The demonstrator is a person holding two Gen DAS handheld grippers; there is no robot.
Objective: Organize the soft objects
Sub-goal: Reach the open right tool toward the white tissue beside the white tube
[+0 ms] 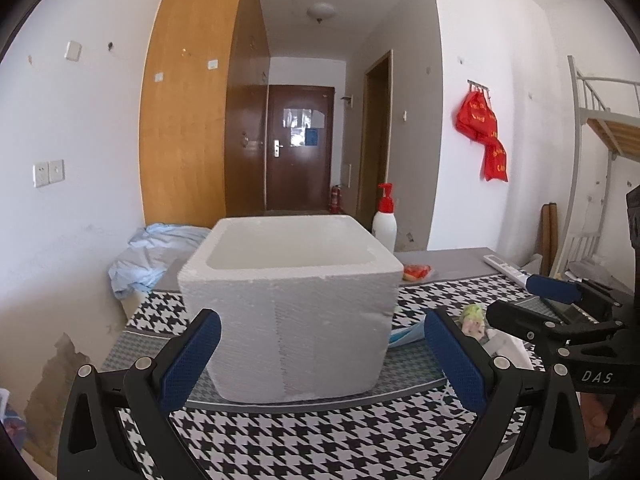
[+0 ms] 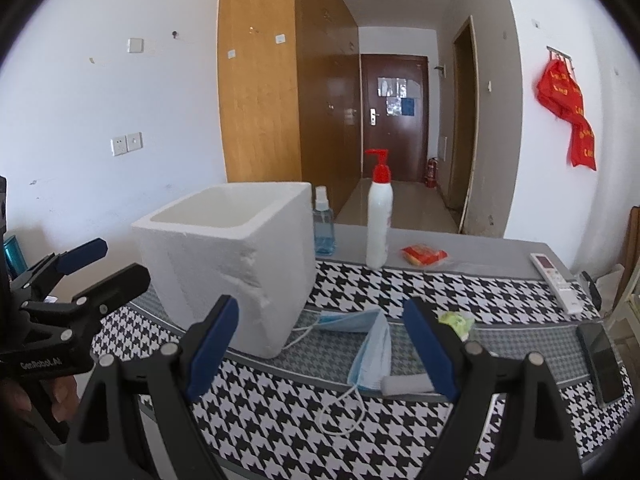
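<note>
Two grippers over a table spread with a houndstooth cloth (image 2: 480, 292).

Left gripper (image 1: 322, 320): fingers spread wide, nothing between the blue pads. Faces the near wall of a white foam box (image 1: 300, 300), apart from it as seen from the right wrist view.

Right gripper (image 2: 322, 306): fingers just as wide, nothing gripped. Hovers above the cloth to the right of the box, tilted somewhat downward.

Foam box: upright on the cloth, open at the top, no contents visible from either view.

Soft things, all on the cloth and outside the box:
- blue face mask (image 2: 370, 344), flat, just right of the box's foot and framed between the right gripper's fingers, one white ear loop curling toward the camera;
- small white roll (image 2: 404, 386), touching the mask's near edge, partly hidden behind the right finger;
- green and yellow soft item (image 2: 456, 322), just beyond that same finger, too small to identify.

Farther back, on bare grey tabletop: red packet (image 2: 424, 256), white pump bottle (image 2: 378, 216) with a red head, blue spray bottle (image 2: 323, 224) just behind the box. At the right edge: white remote (image 2: 556, 284) and dark phone (image 2: 602, 360). Left of the box, crumpled pale blue fabric (image 1: 152, 256).
</note>
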